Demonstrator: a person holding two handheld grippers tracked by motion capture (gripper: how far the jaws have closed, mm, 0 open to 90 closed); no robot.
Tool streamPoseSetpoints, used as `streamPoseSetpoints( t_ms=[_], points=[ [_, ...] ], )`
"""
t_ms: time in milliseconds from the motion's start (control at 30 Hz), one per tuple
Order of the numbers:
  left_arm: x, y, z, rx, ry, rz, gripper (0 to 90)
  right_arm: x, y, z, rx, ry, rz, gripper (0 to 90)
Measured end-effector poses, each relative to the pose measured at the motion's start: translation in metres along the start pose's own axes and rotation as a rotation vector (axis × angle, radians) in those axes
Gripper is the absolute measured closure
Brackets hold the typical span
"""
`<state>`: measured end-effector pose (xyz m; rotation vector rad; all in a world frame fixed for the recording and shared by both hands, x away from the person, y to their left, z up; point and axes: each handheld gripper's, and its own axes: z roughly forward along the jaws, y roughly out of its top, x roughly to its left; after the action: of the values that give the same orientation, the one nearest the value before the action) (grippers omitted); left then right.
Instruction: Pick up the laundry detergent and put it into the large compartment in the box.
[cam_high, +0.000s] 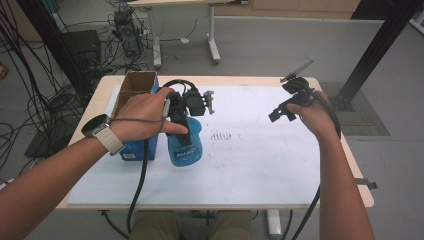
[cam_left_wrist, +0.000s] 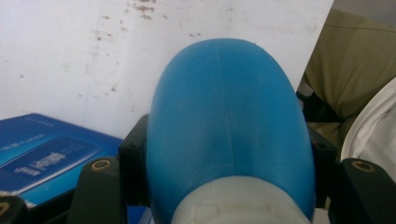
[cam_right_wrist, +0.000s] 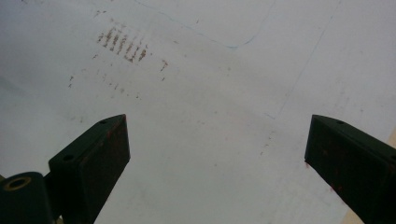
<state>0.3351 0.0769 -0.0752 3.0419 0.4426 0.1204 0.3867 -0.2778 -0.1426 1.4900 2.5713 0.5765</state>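
Note:
My left gripper (cam_high: 183, 131) is shut on a blue plastic bottle (cam_high: 185, 149) and holds it just above the white sheet, right beside a blue box (cam_high: 136, 148). In the left gripper view the blue bottle (cam_left_wrist: 229, 121) has a whitish neck towards the camera, and the left gripper (cam_left_wrist: 231, 189) has a black jaw pressed on each side of it. On the right of the table my right gripper (cam_high: 283, 112) hangs above the sheet. The right gripper (cam_right_wrist: 217, 154) is open, jaws wide apart, with bare sheet between them.
A white sheet (cam_high: 250, 165) with brown marks (cam_high: 222, 136) covers the table. An open cardboard box (cam_high: 136, 85) stands at the back left, behind the blue box (cam_left_wrist: 42, 156). The person's trousers (cam_left_wrist: 355, 70) show past the sheet's near edge. Cables trail over the front edge.

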Motion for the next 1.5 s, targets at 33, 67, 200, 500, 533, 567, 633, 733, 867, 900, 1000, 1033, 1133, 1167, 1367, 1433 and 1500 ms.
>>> streamPoseSetpoints(
  t_ms=[33, 67, 200, 500, 533, 567, 633, 733, 867, 900, 1000, 1033, 1133, 1167, 1367, 1433, 1500],
  points=[
    [0.000, 0.000, -0.002, -0.001, 0.003, -0.006, 37.6, 0.000, 0.000, 0.000, 0.000, 0.000, 0.000, 6.6],
    [0.001, -0.001, -0.005, 0.001, 0.004, -0.016, 37.6, 0.001, 0.000, 0.000, -0.002, 0.001, -0.004, 6.6],
    [0.003, -0.003, -0.011, -0.010, -0.004, -0.035, 37.6, 0.002, 0.001, 0.000, -0.001, 0.002, -0.006, 6.7],
    [0.007, -0.001, -0.023, 0.006, 0.001, -0.091, 37.6, 0.005, 0.004, -0.004, -0.005, -0.002, -0.015, 6.6],
    [0.008, -0.002, -0.025, 0.002, 0.004, -0.098, 37.6, 0.005, 0.004, -0.004, -0.005, -0.002, -0.015, 6.6],
    [0.008, -0.002, -0.027, -0.002, 0.005, -0.108, 37.6, 0.005, 0.004, -0.004, -0.006, -0.002, -0.014, 6.6],
    [0.012, -0.003, -0.029, -0.007, 0.001, -0.127, 37.6, 0.005, 0.004, -0.004, -0.007, -0.001, -0.013, 6.6],
    [0.018, -0.002, -0.033, -0.001, -0.006, -0.156, 37.6, 0.005, 0.005, -0.004, -0.006, -0.002, -0.013, 6.7],
    [0.023, 0.000, -0.038, 0.003, -0.006, -0.192, 37.6, 0.006, 0.006, -0.004, -0.005, -0.002, -0.016, 6.6],
    [0.024, 0.000, -0.039, 0.006, -0.006, -0.199, 37.6, 0.006, 0.006, -0.003, -0.005, -0.001, -0.017, 6.6],
    [0.026, 0.002, -0.044, 0.013, -0.002, -0.217, 37.6, 0.006, 0.006, -0.003, -0.005, 0.000, -0.019, 6.6],
    [0.028, 0.002, -0.045, 0.015, -0.003, -0.224, 37.6, 0.005, 0.007, -0.002, -0.005, 0.001, -0.020, 6.6],
    [0.031, 0.001, -0.050, 0.015, -0.002, -0.254, 37.6, 0.005, 0.007, -0.002, -0.006, 0.004, -0.020, 6.6],
    [0.031, 0.001, -0.051, 0.017, 0.000, -0.257, 37.6, 0.004, 0.008, -0.001, -0.005, 0.005, -0.021, 6.7],
    [0.033, -0.002, -0.063, 0.012, 0.018, -0.297, 37.6, 0.004, 0.009, 0.000, -0.002, 0.007, -0.020, 6.7],
    [0.034, -0.002, -0.067, 0.014, 0.021, -0.305, 37.6, 0.003, 0.009, 0.000, -0.001, 0.007, -0.018, 6.7],
    [0.034, -0.003, -0.072, 0.014, 0.025, -0.317, 37.6, 0.003, 0.009, 0.001, 0.000, 0.008, -0.017, 6.7]
  ],
)
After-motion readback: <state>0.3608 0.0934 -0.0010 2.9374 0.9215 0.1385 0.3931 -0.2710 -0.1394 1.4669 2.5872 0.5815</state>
